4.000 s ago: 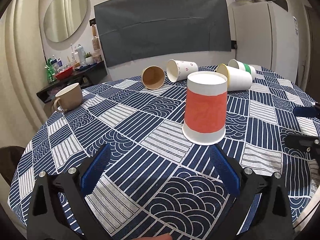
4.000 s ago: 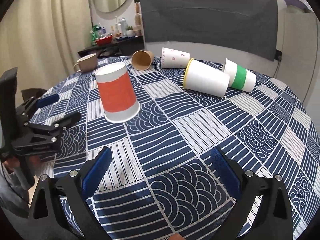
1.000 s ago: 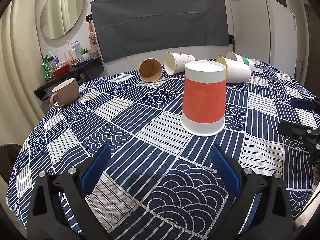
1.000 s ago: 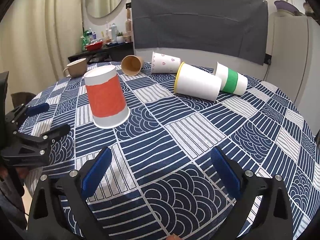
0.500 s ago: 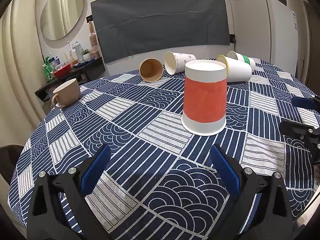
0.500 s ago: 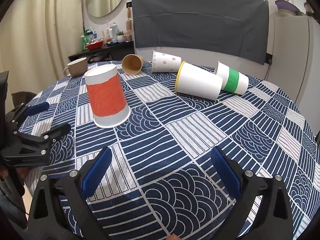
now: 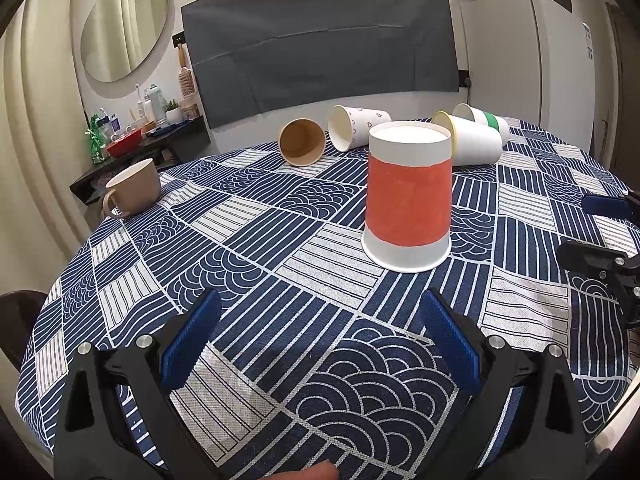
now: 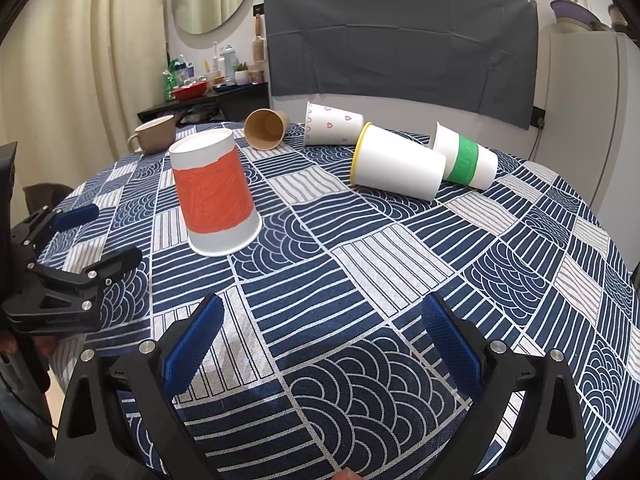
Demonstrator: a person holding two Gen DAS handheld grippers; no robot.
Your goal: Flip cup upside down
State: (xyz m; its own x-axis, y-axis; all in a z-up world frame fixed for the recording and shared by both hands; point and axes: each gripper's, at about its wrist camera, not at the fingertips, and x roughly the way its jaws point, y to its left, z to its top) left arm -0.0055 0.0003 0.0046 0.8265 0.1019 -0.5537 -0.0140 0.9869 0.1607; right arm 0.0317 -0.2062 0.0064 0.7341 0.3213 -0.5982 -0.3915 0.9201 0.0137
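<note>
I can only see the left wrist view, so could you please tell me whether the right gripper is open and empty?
Observer: Yes. The right gripper has its fingers wide apart, with only the tablecloth between them.
Operator: Thank you. The green-banded cup is half hidden for me. How does it lie?
Observer: The green-banded cup lies on its side just behind the yellow-rimmed cup, which is also on its side. I cannot tell whether they touch.

Both wrist views look low across the bench [image 7: 256, 240] toward the far wall, sharing the red cup [image 7: 408, 196] [image 8: 214, 196]; each glimpses the other's gripper [image 7: 600, 232] [image 8: 76, 236].
</note>
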